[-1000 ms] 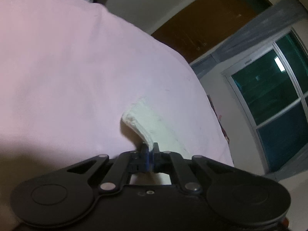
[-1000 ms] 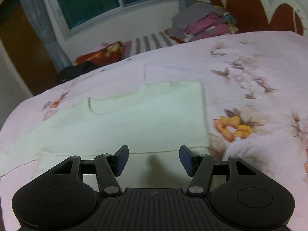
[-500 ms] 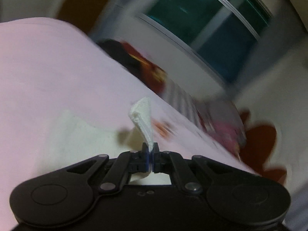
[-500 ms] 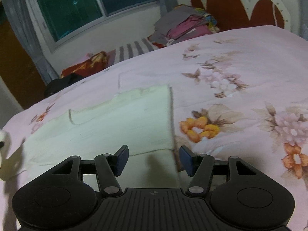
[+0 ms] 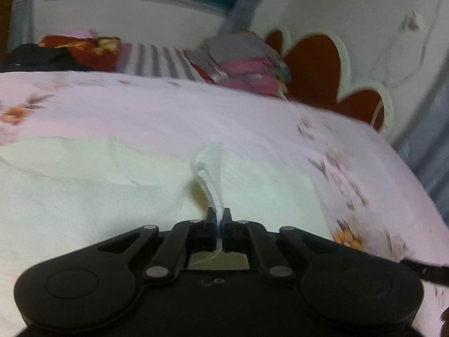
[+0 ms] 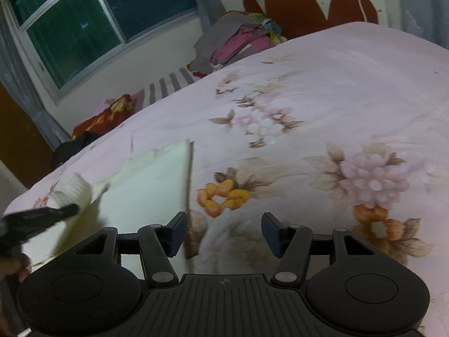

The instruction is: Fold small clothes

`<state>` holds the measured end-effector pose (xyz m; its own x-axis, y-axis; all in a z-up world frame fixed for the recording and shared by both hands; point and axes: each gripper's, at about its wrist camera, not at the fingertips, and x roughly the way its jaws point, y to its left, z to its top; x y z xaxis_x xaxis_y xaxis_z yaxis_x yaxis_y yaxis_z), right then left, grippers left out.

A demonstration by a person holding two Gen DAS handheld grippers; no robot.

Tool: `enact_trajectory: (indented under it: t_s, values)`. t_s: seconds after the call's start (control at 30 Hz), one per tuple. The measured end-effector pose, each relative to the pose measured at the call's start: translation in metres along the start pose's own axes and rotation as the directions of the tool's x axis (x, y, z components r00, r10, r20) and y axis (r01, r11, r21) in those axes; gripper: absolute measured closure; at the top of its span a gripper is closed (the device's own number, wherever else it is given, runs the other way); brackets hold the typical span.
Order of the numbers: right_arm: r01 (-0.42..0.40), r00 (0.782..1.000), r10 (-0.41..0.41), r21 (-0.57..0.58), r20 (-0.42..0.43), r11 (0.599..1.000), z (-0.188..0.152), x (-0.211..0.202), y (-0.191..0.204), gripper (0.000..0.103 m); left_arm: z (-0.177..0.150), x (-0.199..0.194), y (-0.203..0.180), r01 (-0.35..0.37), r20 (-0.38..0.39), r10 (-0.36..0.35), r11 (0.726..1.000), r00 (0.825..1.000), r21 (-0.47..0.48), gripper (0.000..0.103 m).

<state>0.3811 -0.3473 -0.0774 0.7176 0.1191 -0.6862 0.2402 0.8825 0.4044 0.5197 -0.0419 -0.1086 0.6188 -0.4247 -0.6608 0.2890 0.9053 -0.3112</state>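
A small cream-white garment lies spread on the pink floral bedspread. My left gripper is shut on the garment's cuffed sleeve end and holds it lifted over the garment's body. In the right wrist view the garment lies left of centre, and the left gripper shows at the left edge with the white sleeve in it. My right gripper is open and empty, low over the bedspread at the garment's right edge.
A pile of folded clothes sits at the far side of the bed by the red and white headboard. Striped and red cloths lie beyond the bed under the window.
My left gripper has swung with the sleeve from the bed's bare side to over the garment's body. My right gripper has shifted right, off the garment, staying open.
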Motion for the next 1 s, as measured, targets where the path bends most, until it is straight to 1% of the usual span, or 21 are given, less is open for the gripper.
enact_trajectory:
  t_s: [0.07, 0.1, 0.13, 0.17, 0.2, 0.23, 0.27, 0.3, 0.37, 0.43, 0.5, 0.53, 0.63, 0.7, 0.73, 0.83, 0.9, 0.93, 0.97, 1.0]
  values:
    - [0.000, 1.000, 0.000, 0.014, 0.003, 1.000, 0.003, -0.005, -0.007, 0.044, -0.007, 0.013, -0.006, 0.019, -0.045, -0.019, 1.000, 0.999, 0.005, 0.100]
    - [0.001, 1.000, -0.001, 0.019, 0.002, 1.000, 0.005, -0.007, -0.010, 0.044, -0.010, 0.019, -0.009, 0.038, -0.072, -0.037, 0.999, 0.997, 0.011, 0.098]
    - [-0.004, 1.000, 0.004, 0.025, -0.002, 1.000, 0.007, -0.008, -0.013, 0.044, -0.014, 0.027, -0.013, 0.051, -0.099, -0.049, 0.999, 0.994, 0.018, 0.091]
    - [-0.014, 1.000, 0.014, 0.034, -0.006, 0.999, 0.008, -0.009, -0.015, 0.044, -0.017, 0.027, -0.016, 0.057, -0.095, -0.054, 0.998, 0.994, 0.027, 0.081]
    - [-0.027, 1.000, 0.027, 0.041, -0.005, 0.999, 0.010, -0.009, -0.015, 0.044, -0.016, 0.026, -0.019, 0.073, -0.081, -0.070, 0.997, 0.994, 0.037, 0.065]
    - [-0.038, 0.999, 0.038, 0.044, -0.006, 0.998, 0.011, -0.009, -0.014, 0.044, -0.017, 0.022, -0.020, 0.097, -0.081, -0.093, 0.994, 0.992, 0.041, 0.058]
    - [-0.046, 0.999, 0.047, 0.042, -0.008, 0.998, 0.012, -0.009, -0.013, 0.044, -0.016, 0.015, -0.023, 0.094, -0.076, -0.091, 0.995, 0.993, 0.044, 0.048]
    - [-0.057, 0.998, 0.057, 0.037, -0.008, 0.998, 0.013, -0.008, -0.008, 0.044, -0.017, 0.007, -0.024, 0.075, -0.056, -0.072, 0.996, 0.996, 0.054, 0.044]
    - [-0.093, 0.996, 0.093, 0.031, -0.008, 0.995, 0.015, -0.003, 0.001, 0.044, -0.021, -0.022, -0.015, 0.029, 0.011, -0.030, 0.996, 1.000, 0.079, 0.044]
    - [-0.142, 0.990, 0.143, 0.030, -0.016, 0.989, 0.017, 0.006, 0.015, 0.044, -0.027, -0.055, 0.007, -0.037, 0.054, 0.033, 0.997, 0.998, 0.068, 0.044]
    - [-0.184, 0.982, 0.184, 0.015, -0.032, 0.983, 0.017, 0.019, 0.033, 0.044, -0.036, -0.089, 0.038, -0.139, 0.092, 0.136, 0.990, 0.986, 0.035, 0.046]
    - [-0.201, 0.979, 0.202, 0.008, -0.041, 0.979, 0.017, 0.026, 0.042, 0.044, -0.041, -0.101, 0.054, -0.177, 0.096, 0.175, 0.984, 0.980, 0.015, 0.046]
    - [-0.227, 0.971, 0.225, -0.019, -0.079, 0.974, 0.015, 0.053, 0.068, 0.044, -0.055, -0.127, 0.105, -0.276, 0.071, 0.281, 0.958, 0.957, -0.073, 0.047]
    - [-0.227, 0.969, 0.223, -0.024, -0.106, 0.974, 0.012, 0.071, 0.081, 0.044, -0.061, -0.133, 0.129, -0.302, 0.043, 0.310, 0.944, 0.950, -0.131, 0.047]
    - [-0.223, 0.968, 0.220, -0.020, -0.120, 0.974, 0.012, 0.078, 0.086, 0.044, -0.063, -0.135, 0.137, -0.307, 0.033, 0.314, 0.941, 0.949, -0.145, 0.047]
    - [-0.202, 0.970, 0.194, -0.039, -0.148, 0.979, 0.009, 0.098, 0.098, 0.044, -0.066, -0.128, 0.150, -0.301, -0.015, 0.302, 0.940, 0.953, -0.158, 0.047]
    - [-0.175, 0.972, 0.164, -0.050, -0.167, 0.983, 0.006, 0.110, 0.102, 0.044, -0.065, -0.125, 0.152, -0.293, -0.007, 0.295, 0.945, 0.955, -0.148, 0.047]
    - [-0.166, 0.973, 0.154, -0.054, -0.174, 0.985, 0.005, 0.115, 0.104, 0.044, -0.064, -0.124, 0.152, -0.301, -0.005, 0.303, 0.944, 0.953, -0.132, 0.047]
    - [-0.161, 0.974, 0.148, -0.064, -0.174, 0.985, 0.005, 0.118, 0.106, 0.048, -0.062, -0.122, 0.154, -0.313, 0.000, 0.316, 0.941, 0.949, -0.125, 0.048]
    - [-0.157, 0.975, 0.142, -0.074, -0.171, 0.985, 0.004, 0.120, 0.108, 0.067, -0.060, -0.119, 0.156, -0.315, 0.004, 0.318, 0.939, 0.948, -0.137, 0.052]
